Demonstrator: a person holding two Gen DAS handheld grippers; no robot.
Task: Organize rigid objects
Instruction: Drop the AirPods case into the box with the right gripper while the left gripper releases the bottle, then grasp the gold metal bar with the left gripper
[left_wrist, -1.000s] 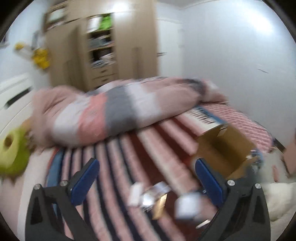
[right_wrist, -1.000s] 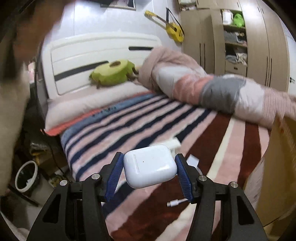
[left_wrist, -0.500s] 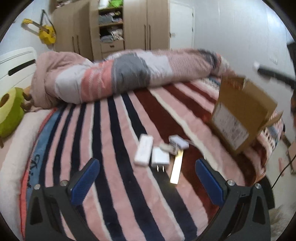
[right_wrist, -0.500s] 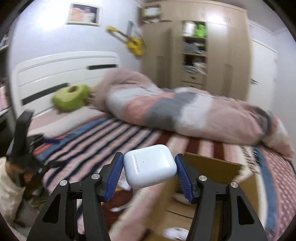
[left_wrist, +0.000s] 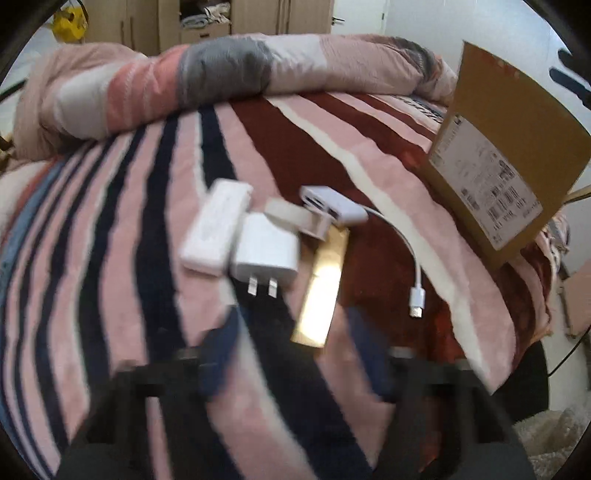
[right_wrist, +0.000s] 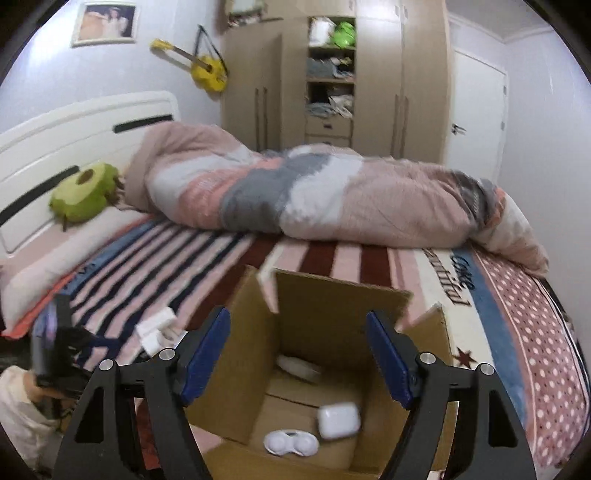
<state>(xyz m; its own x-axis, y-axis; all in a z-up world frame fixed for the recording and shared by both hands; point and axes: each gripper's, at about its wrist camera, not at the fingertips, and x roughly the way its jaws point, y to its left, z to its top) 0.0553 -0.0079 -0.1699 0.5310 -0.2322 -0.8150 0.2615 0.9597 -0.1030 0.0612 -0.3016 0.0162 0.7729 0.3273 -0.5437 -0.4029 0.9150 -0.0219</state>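
In the right wrist view my right gripper is open and empty above an open cardboard box on the bed. Inside the box lie a white earbud case, a white double-lobed case and another white item. In the left wrist view my left gripper is open but blurred, just short of a pile on the striped blanket: a white power bank, a white plug charger, a gold bar-shaped item, a white hub with its cable. The box stands to the right.
A rolled pink-and-grey duvet lies across the bed. A green avocado plush sits by the white headboard. A wardrobe and a yellow ukulele are behind. The left gripper shows at the bed's left edge.
My right gripper moved over the box, opened and let go of the white earbud case, which now lies in the box. My left gripper moved closer to the pile and its jaws narrowed.
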